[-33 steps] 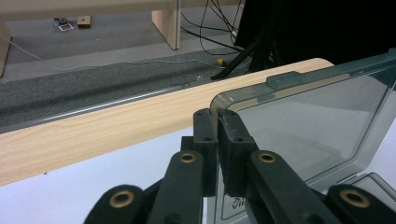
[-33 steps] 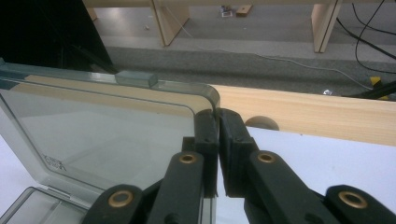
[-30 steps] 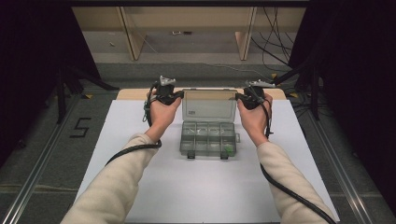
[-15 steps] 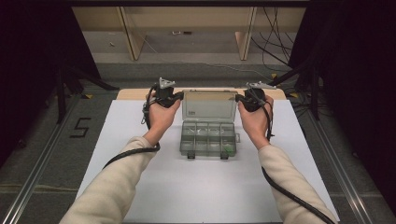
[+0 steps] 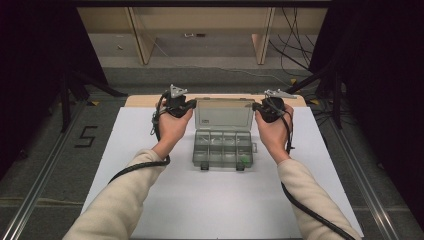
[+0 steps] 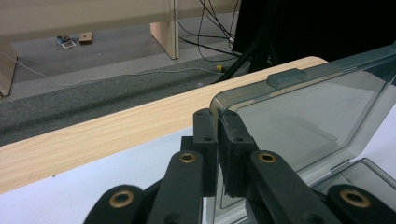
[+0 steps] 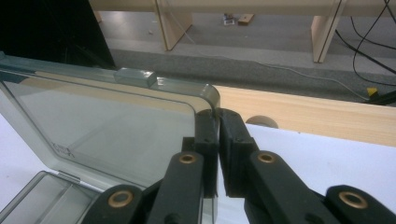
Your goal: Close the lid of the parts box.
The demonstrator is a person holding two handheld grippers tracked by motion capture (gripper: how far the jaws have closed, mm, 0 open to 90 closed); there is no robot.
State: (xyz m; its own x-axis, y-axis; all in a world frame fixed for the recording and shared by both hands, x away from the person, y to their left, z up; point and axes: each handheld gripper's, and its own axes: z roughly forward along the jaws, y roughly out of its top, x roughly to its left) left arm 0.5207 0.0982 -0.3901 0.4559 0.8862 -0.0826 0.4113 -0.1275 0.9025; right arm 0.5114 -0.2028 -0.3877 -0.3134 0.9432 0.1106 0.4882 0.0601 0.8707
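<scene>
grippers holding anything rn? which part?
Both hold the clear box lid: left gripper clamps its upper left corner edge, right gripper its upper right corner edge. The lid stands open over the compartment tray.

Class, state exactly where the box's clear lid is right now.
In the high view the lid stands raised behind the compartment tray at mid-table, its corners pinched by the left gripper and right gripper.

Wooden table [image 5: 135, 101], white sheet [image 5: 220, 200] over it, clear compartment box [image 5: 222, 148] lying open on top
</scene>
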